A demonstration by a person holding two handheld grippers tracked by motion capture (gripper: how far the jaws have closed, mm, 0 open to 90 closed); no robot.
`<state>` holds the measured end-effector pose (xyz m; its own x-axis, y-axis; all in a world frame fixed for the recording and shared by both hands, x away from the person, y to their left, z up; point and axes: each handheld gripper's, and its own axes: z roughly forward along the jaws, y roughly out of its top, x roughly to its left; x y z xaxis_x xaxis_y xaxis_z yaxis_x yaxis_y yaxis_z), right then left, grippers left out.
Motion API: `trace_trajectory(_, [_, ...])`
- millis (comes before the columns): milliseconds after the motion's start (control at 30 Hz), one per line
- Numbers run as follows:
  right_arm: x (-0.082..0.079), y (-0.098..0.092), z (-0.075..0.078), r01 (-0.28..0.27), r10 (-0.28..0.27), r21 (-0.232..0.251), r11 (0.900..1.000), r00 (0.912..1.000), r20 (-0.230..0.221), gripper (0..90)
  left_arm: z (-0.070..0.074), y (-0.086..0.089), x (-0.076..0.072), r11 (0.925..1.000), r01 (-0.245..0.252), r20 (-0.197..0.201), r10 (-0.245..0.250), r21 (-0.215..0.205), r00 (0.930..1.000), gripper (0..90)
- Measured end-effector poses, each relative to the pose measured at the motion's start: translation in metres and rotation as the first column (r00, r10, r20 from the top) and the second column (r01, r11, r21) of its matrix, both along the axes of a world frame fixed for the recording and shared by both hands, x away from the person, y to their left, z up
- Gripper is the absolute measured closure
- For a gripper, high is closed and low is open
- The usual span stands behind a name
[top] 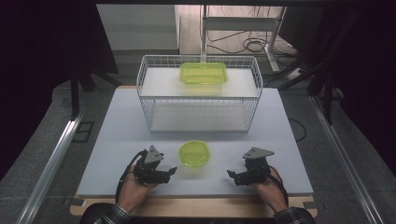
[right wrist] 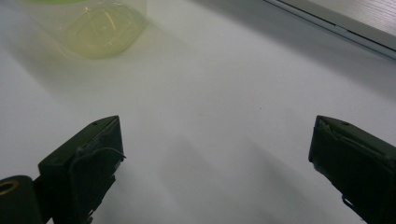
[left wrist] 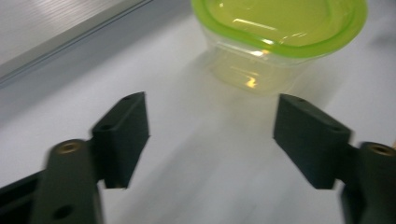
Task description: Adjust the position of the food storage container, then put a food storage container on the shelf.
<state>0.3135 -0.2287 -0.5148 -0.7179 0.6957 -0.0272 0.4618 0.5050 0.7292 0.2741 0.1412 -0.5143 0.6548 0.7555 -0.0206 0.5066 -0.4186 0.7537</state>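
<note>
Left gripper [top: 171, 172]: is being held by the left hand [top: 133, 189] near the front edge of the table; its jaws are standing apart with nothing between them, as seen in the left gripper view [left wrist: 212, 140].
Right gripper [top: 230, 175]: is being held by the right hand [top: 271, 186] near the same edge; its jaws are standing wide apart over bare surface [right wrist: 217, 161].
Round container [top: 194, 154]: is sitting on the table between the two grippers, just beyond their tips and touching neither; its green lid [left wrist: 280, 21] is being shown in place on the clear body.
Open room: bare surface is being left on both sides of the round container and ahead of it, up to the basket.
Table [top: 116, 130]: a pale, flat board is being used, with its front edge just before the hands.
Wire basket [top: 152, 100]: is standing at the far half of the table, well apart from the grippers.
Rectangular container [top: 204, 73]: is resting inside the basket on a raised white shelf.
Room: dark floor, metal rails at both sides and cables beyond the table are being shown.
</note>
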Motion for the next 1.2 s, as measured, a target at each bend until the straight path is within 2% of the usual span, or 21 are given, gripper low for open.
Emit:
trace_trajectory(100, [0.000, 0.000, 0.000, -0.004, 0.004, -0.002, 1.000, 1.0000, 0.000, 3.1, -0.002, 0.003, -0.001, 0.9998, -0.008, -0.022, 0.007, -0.018, 0.9997, 12.0])
trace_trajectory(167, [0.000, 0.000, 0.000, -0.004, 0.004, -0.003, 1.000, 1.0000, -0.003, 3.1, -0.004, 0.004, -0.003, 0.9999, -0.012, -0.032, 0.012, -0.007, 0.9994, 8.4])
trace_trajectory(267, [0.000, 0.001, -0.001, -0.006, 0.006, -0.003, 1.000, 1.0000, -0.005, 3.1, -0.006, 0.003, -0.006, 0.9997, 0.010, -0.035, -0.009, 0.022, 0.9994, 5.2])
trace_trajectory(367, [0.000, 0.001, -0.001, -0.009, 0.009, -0.005, 1.000, 0.9999, -0.007, 3.1, -0.008, 0.004, -0.008, 0.9992, 0.014, -0.038, -0.013, 0.037, 0.9992, 4.0])
trace_trajectory(567, [0.000, 0.001, -0.002, -0.015, 0.015, 0.001, 1.000, 0.9998, -0.014, 2.9, -0.012, 0.009, -0.012, 0.9991, 0.012, -0.015, -0.011, 0.041, 0.9998, 1.7])
trace_trajectory(667, [0.000, 0.000, -0.001, -0.024, 0.025, 0.029, 0.999, 0.9995, -0.019, 2.7, -0.012, 0.010, -0.013, 0.9989, 0.017, 0.004, -0.017, 0.043, 0.9998, 0.7])
trace_trajectory(767, [0.001, 0.000, 0.000, -0.026, 0.027, 0.037, 0.999, 0.9994, -0.019, 2.0, -0.014, 0.011, -0.014, 0.9988, 0.025, 0.000, -0.025, 0.042, 0.9997, 0.1])
trace_trajectory(933, [0.004, -0.001, 0.000, -0.033, 0.035, 0.045, 0.998, 0.9990, -0.028, 1.7, -0.015, 0.011, -0.019, 0.9969, 0.041, 0.006, -0.041, 0.067, 0.9991, 0.0])
trace_trajectory(1067, [0.010, -0.001, 0.005, -0.031, 0.036, 0.097, 0.995, 0.9982, -0.049, 2.2, -0.014, 0.012, -0.021, 0.9968, 0.041, 0.014, -0.042, 0.069, 0.9990, 0.0])
trace_trajectory(1200, [0.015, 0.003, 0.011, -0.033, 0.044, 0.130, 0.991, 0.9960, -0.078, 3.2, -0.014, 0.014, -0.024, 0.9949, 0.041, 0.023, -0.043, 0.093, 0.9988, 0.0])
